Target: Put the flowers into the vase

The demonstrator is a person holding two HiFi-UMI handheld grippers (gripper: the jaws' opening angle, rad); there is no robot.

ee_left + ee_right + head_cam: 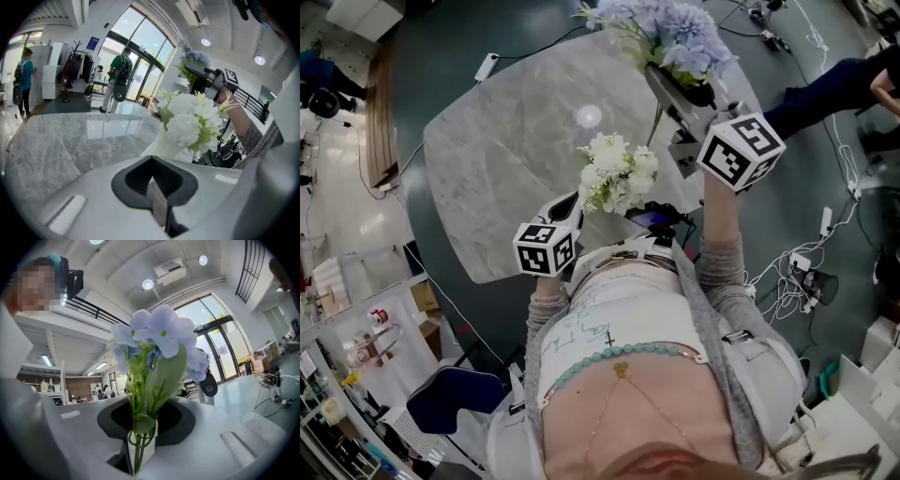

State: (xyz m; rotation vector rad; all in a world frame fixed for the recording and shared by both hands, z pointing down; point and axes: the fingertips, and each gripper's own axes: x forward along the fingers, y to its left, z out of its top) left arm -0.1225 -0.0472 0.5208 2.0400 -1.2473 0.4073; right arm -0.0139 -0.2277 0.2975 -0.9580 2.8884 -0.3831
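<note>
The right gripper [140,441] is clamped on the stems of the blue flowers [159,333], held high above the tabletop [506,169] and well apart from the vase [161,143]. That vase stands just ahead of the left gripper [154,187], whose 2 jaws are together on nothing, and white flowers [192,119] already fill its mouth. To do this well, I would tip the stems downward, thread them beside the white blooms, and let go only once they sit inside

Head view: looks steeply down from above onto the grey marble-patterned table [487,169]. Left gripper view: low and close, facing across that table. Both views share the white flower cluster [614,173]. Right gripper view: faces level.
</note>
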